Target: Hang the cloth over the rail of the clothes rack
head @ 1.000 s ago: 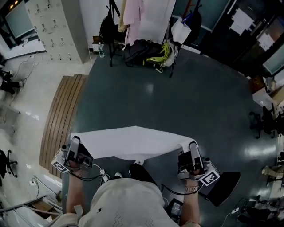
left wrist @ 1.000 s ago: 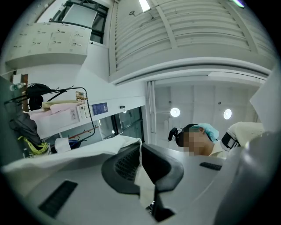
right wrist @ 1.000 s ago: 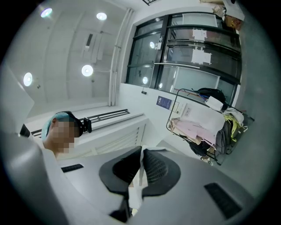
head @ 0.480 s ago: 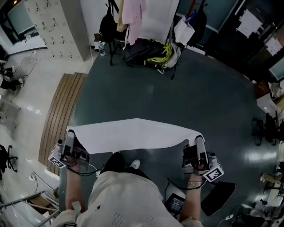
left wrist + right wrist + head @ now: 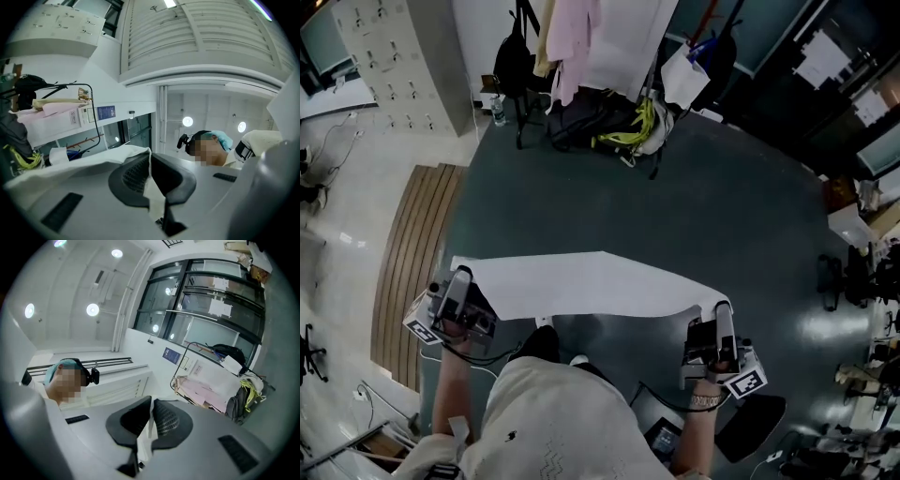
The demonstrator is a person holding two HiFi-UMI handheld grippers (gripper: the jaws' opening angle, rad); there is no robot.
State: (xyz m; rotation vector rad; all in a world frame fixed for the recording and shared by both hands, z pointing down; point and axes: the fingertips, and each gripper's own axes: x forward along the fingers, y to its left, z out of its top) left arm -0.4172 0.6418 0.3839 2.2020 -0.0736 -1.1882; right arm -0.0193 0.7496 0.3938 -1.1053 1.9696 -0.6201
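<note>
My head camera looks steeply down at the floor (image 5: 731, 216). Cameras on my left gripper (image 5: 461, 277) and right gripper (image 5: 723, 311) sit just behind the jaws, tilted up. All three see the clothes rack (image 5: 581, 47).

No text is legible. The blue wall sign (image 5: 106, 112) and the papers on the glass (image 5: 220, 307) are too small to read.

Dim head view; gripper views bright under ceiling lamps, fisheye-warped edges.

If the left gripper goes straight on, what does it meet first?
Way looks free: left gripper, shut on white cloth, aims right of the black metal clothes rack, at a far white wall.
</note>
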